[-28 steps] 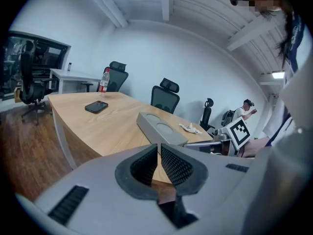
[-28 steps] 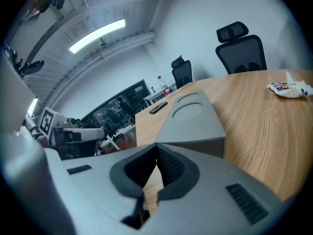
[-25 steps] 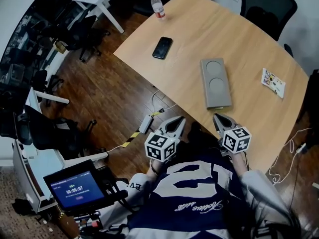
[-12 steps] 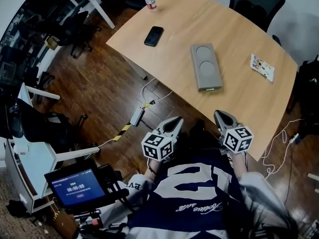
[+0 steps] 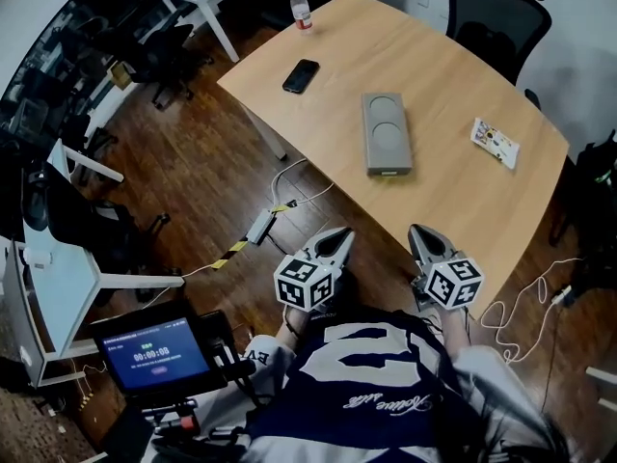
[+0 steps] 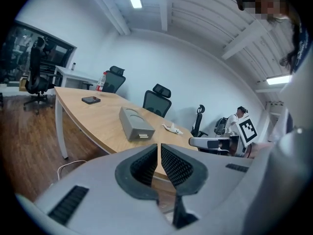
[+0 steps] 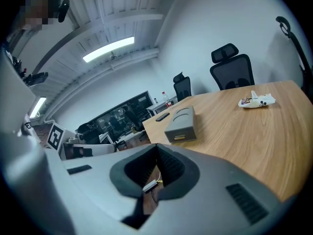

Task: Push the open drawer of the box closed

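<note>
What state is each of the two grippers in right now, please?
Left gripper: closed, jaws together, holding nothing.
Right gripper: closed, jaws together, holding nothing.

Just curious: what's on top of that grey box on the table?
The grey box bears two round recesses on top, nothing resting there. Its drawer front shows, but the inside is hidden.

Table (image 5: pixel 453 75): pale wood, smooth, matt. Box (image 5: pixel 387 133): grey, matt, plastic-looking. Floor (image 5: pixel 193 162): dark wood planks w/ slight sheen. Phone (image 5: pixel 301 75): glossy black. Left gripper (image 6: pixel 159 146) & right gripper (image 7: pixel 156 148): matt grey plastic shells; pads (image 6: pixel 177 166) black, ribbed, rubbery.
</note>
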The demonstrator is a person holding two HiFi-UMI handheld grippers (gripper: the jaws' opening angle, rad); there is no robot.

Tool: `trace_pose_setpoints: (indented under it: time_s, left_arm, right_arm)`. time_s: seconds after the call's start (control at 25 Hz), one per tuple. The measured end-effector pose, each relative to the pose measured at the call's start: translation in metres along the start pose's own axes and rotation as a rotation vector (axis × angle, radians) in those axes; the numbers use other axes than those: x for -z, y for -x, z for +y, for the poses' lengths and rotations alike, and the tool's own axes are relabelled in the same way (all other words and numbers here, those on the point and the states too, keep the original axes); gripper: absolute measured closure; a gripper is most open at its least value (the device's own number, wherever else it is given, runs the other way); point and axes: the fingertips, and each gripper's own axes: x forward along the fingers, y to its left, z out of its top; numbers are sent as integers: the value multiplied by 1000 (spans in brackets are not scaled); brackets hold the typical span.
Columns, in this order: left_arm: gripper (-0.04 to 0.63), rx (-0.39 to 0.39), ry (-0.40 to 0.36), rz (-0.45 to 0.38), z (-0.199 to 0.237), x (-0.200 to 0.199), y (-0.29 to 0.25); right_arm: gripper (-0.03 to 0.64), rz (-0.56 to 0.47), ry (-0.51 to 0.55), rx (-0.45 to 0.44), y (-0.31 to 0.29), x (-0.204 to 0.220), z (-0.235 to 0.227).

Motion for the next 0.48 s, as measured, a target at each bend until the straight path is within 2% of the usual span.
trace_pose_setpoints:
  time_s: [0.16,0.32,0.48]
  left_arm:
    - [569,-2,13,-16,-59,19,-6]
    - [569,23,-41,35,-146,69,-27]
    - [569,45,-64,68,-168,82,-35]
  right_arm:
    - [618,22,22,-43,55,14,-8]
    - [618,34,37,-75,130,39,-40]
    - [618,48,25,-68,143,48,-50]
